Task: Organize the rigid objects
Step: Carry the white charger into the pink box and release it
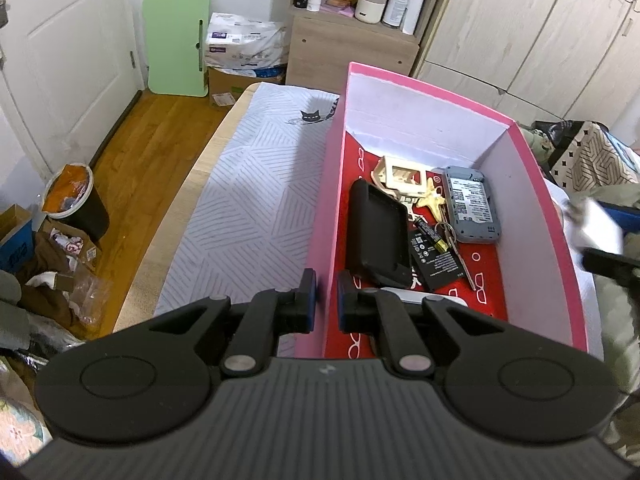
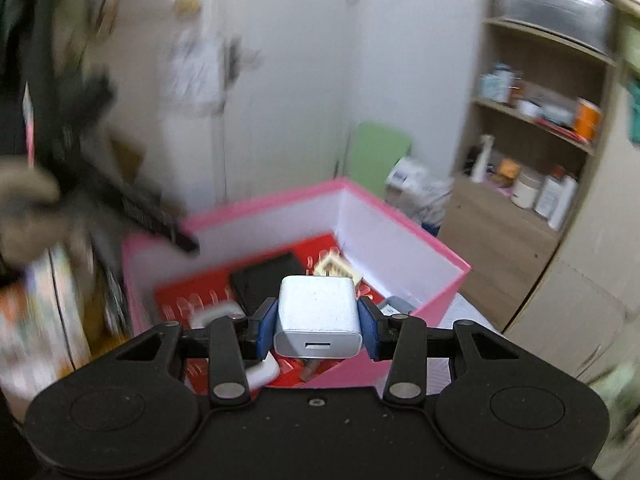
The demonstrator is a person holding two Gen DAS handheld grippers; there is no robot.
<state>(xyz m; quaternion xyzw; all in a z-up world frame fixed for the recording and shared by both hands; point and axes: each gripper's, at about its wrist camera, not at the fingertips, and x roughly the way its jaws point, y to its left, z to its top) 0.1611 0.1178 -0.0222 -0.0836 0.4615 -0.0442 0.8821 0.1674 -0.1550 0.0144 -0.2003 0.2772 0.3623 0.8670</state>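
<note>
A pink box [image 1: 324, 216] with a red floor stands on the table. It holds a black case [image 1: 378, 232], a grey router [image 1: 472, 204], a wooden frame [image 1: 400, 174], a black battery [image 1: 436, 260] and keys. My left gripper [image 1: 327, 300] is shut on the box's left wall near its front corner. My right gripper [image 2: 318, 326] is shut on a white USB charger [image 2: 318, 316] and holds it above the pink box [image 2: 400, 232]. The right wrist view is blurred. The right gripper shows blurred at the right edge of the left wrist view [image 1: 600, 236].
A striped tablecloth [image 1: 248, 208] covers the table left of the box. A bin [image 1: 76, 200] and bags stand on the wooden floor at left. A shelf unit [image 1: 356, 12] and wardrobes [image 1: 532, 32] stand behind. Another white item [image 2: 262, 372] lies in the box.
</note>
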